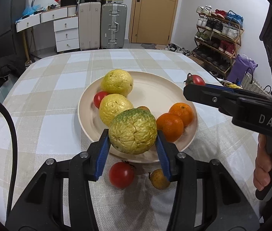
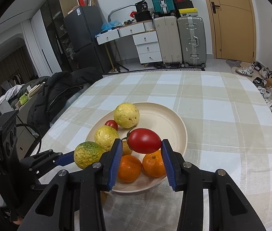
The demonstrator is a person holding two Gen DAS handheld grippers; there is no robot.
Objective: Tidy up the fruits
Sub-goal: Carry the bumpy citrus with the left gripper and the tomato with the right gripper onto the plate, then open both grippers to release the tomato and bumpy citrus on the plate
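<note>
My left gripper (image 1: 133, 134) is shut on a wrinkled yellow-green fruit (image 1: 133, 131) and holds it over the near rim of a cream plate (image 1: 155, 90). The plate holds two yellow fruits (image 1: 117, 82), a small tomato (image 1: 99, 99) and two oranges (image 1: 169, 126). My right gripper (image 2: 140, 149) is shut on a red tomato (image 2: 144, 140) above the plate (image 2: 164, 119), seen from the side in the left wrist view (image 1: 189, 89). The left gripper with its fruit (image 2: 86, 154) shows at the left of the right wrist view.
A red tomato (image 1: 121, 174) and a small brown-yellow fruit (image 1: 158, 179) lie on the checked tablecloth (image 1: 49, 100) just in front of the plate. Suitcases, drawers, a door and a shoe rack stand beyond the table.
</note>
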